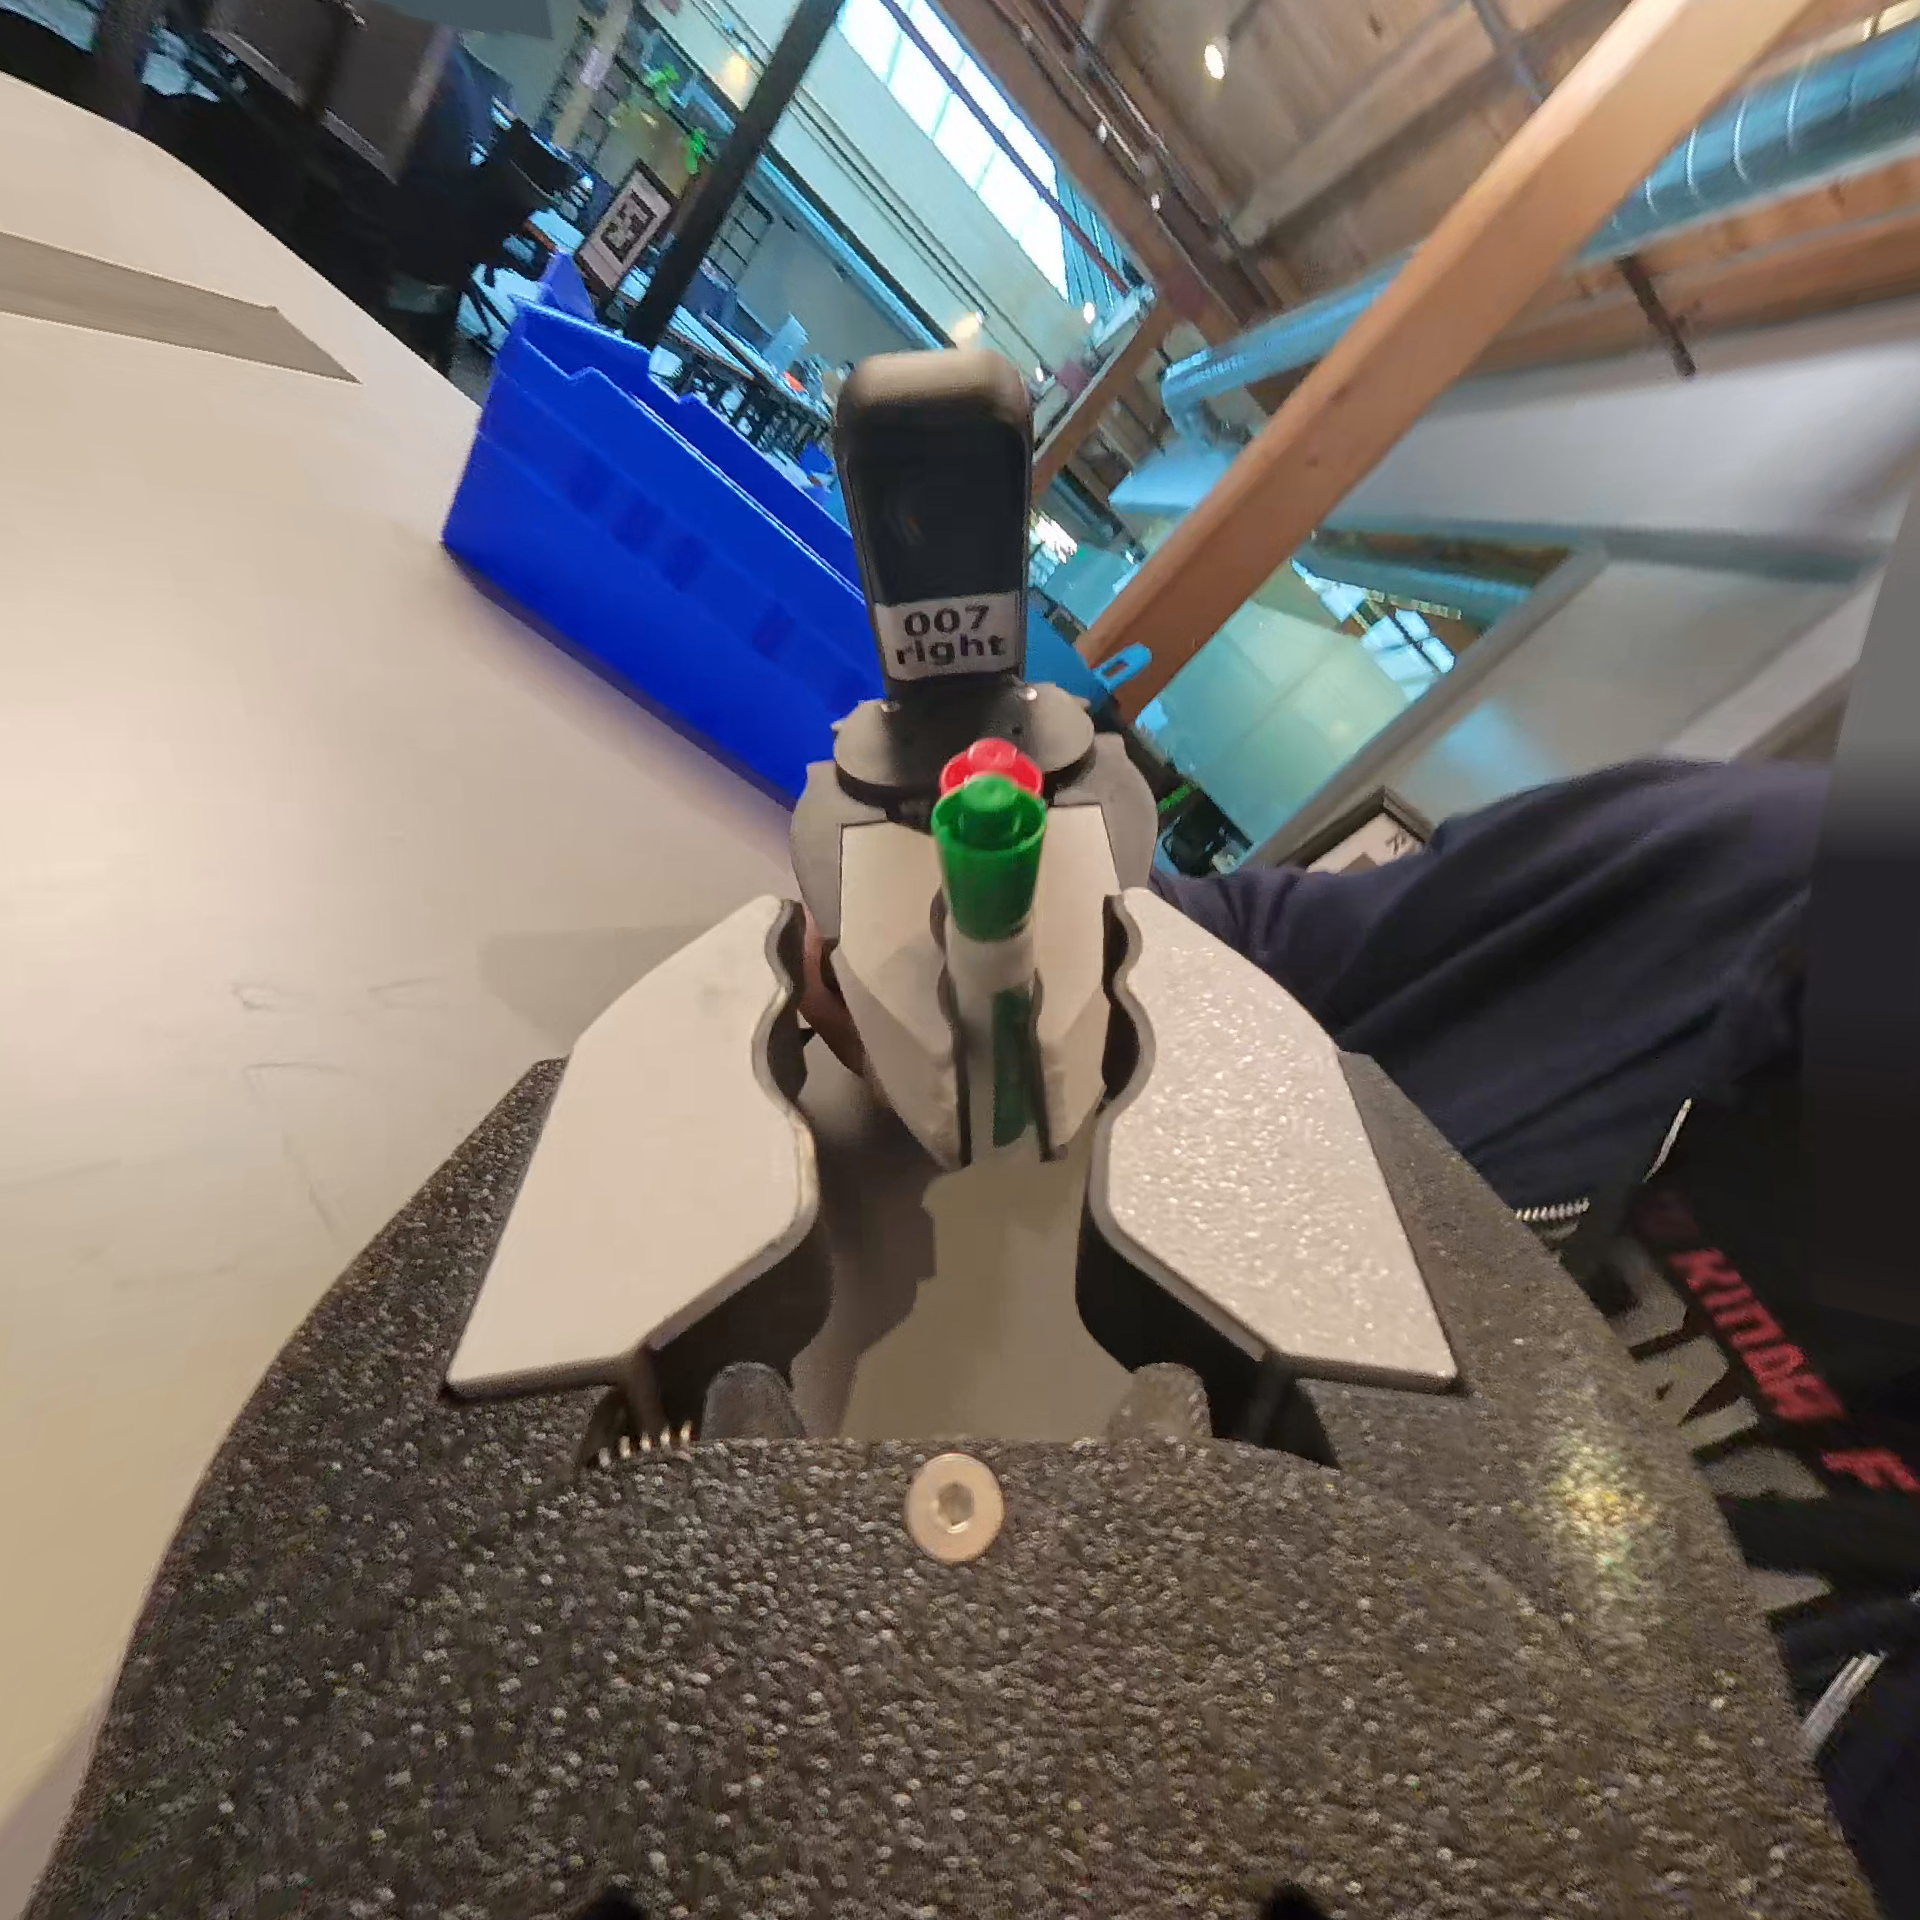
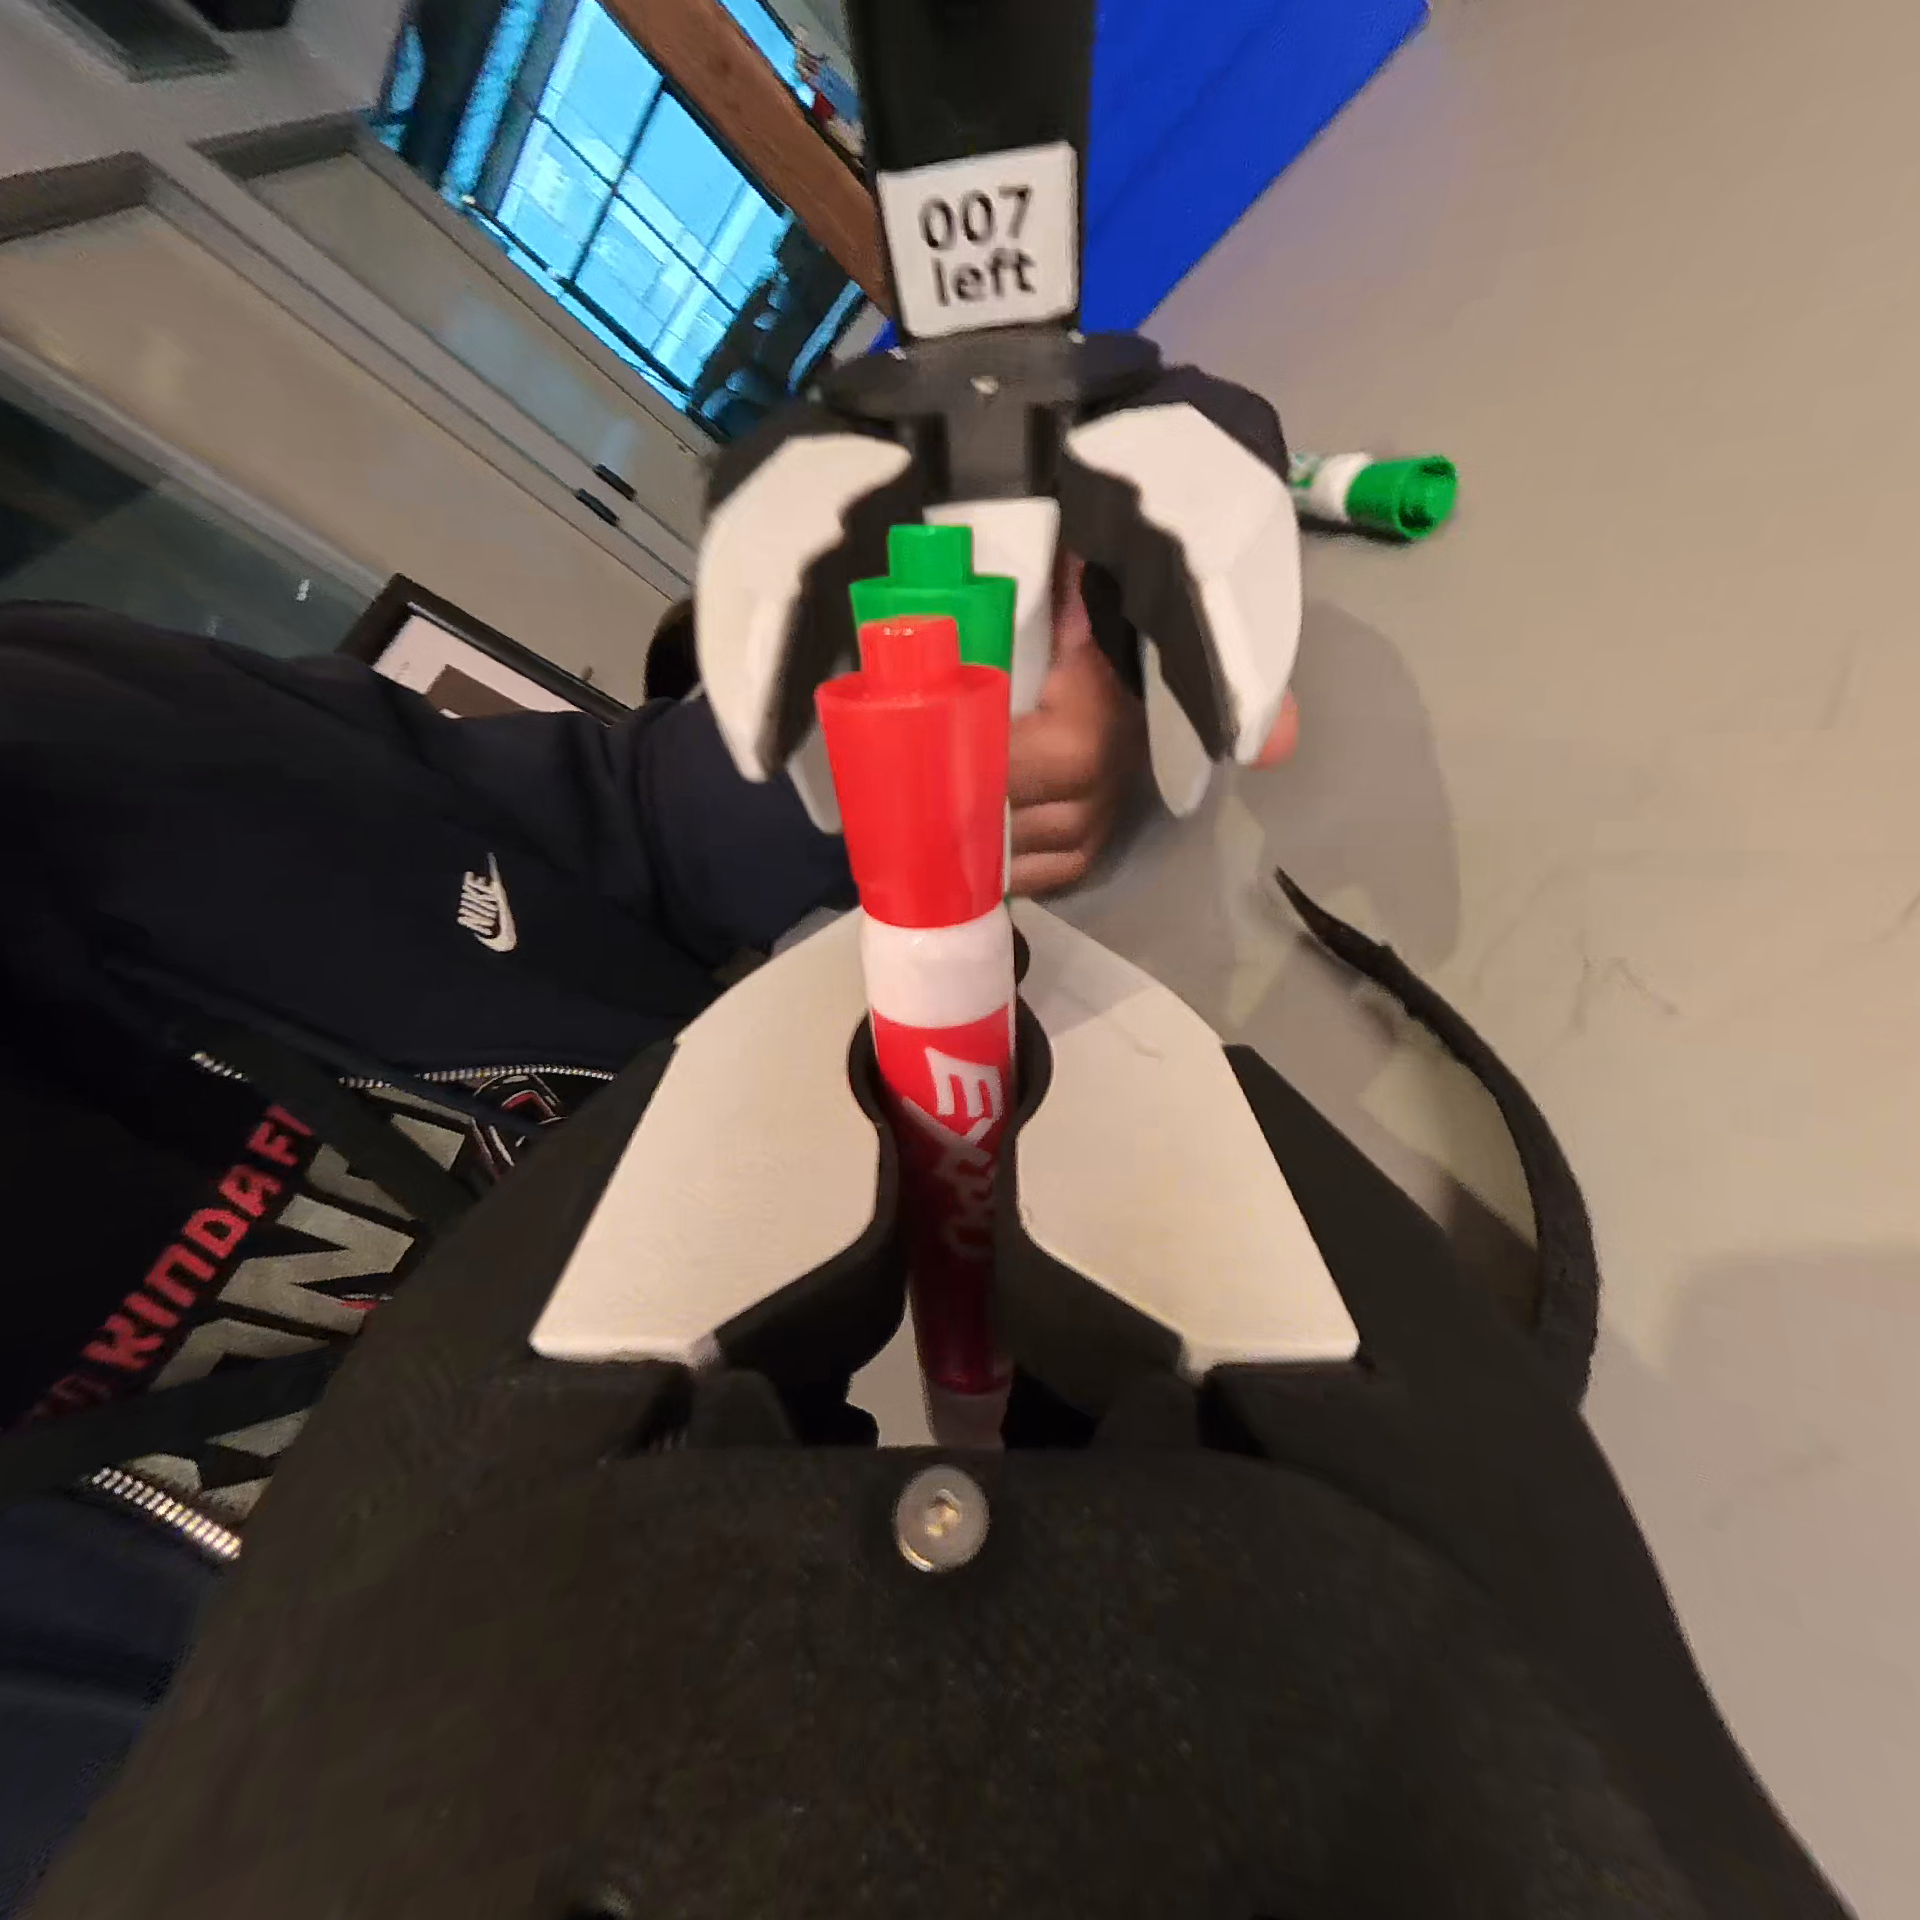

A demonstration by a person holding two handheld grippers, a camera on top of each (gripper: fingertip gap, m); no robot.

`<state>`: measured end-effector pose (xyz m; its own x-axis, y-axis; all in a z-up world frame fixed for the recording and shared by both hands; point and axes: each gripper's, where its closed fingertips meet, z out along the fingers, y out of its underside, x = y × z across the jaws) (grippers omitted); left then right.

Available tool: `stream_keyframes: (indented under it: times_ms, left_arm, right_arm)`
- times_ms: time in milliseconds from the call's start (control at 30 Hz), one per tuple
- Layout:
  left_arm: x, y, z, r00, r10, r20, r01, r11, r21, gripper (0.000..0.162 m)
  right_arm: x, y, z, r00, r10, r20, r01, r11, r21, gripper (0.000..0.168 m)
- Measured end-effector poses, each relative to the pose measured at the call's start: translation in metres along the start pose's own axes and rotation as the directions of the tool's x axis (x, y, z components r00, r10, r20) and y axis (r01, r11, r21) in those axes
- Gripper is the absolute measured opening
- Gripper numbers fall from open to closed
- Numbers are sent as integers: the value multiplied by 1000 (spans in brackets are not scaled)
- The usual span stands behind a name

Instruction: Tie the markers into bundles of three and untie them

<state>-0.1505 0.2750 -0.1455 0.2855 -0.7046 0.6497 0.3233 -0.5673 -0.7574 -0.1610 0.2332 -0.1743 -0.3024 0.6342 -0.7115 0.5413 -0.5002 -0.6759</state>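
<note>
Red and green markers [image 2: 928,831] sit pinched in your right hand-held gripper [image 2: 940,997]; your left hand-held gripper [image 1: 951,997] is spread, facing them, another green marker [image 2: 1382,499] on the counter [image 2: 1662,831].

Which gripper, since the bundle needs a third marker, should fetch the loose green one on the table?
Left, probably: the left gripper is open and empty, with the loose green marker lying close by; the right gripper is shut on two markers.
</note>
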Motion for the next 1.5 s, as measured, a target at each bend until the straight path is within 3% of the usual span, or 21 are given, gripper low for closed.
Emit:
stream_keyframes:
  times_ms: [67,233,433,633,800,867,1300,1500]
  left_arm:
    - [4,5,2,998,56,-13,-57,998,-23,54]
    - [24,9,4,979,189,-78,-193,980,-45,42]
    - [44,26,4,929,318,-188,-339,937,-87,35]
    - [63,48,1,856,404,-323,-464,875,-135,43]
    - [56,53,9,838,479,-260,-530,828,-183,42]
    - [52,53,10,839,490,-237,-535,823,-193,32]
    - [33,55,16,865,483,-134,-501,826,-259,18]
    - [29,51,11,864,494,-92,-497,813,-304,18]
  right_arm:
    - [-9,-4,1,996,-75,51,73,996,43,15]
    - [-15,4,9,952,-305,14,305,952,16,15]
    - [-23,18,19,924,-377,69,379,925,-25,15]
    - [-42,37,27,865,-455,211,477,877,-63,14]
    - [-34,35,30,874,-465,141,478,875,-77,14]
    - [-30,35,30,875,-470,115,480,872,-92,14]
    - [-8,42,23,884,-466,17,459,863,-211,15]
    - [7,58,14,862,-507,-33,466,815,-346,29]
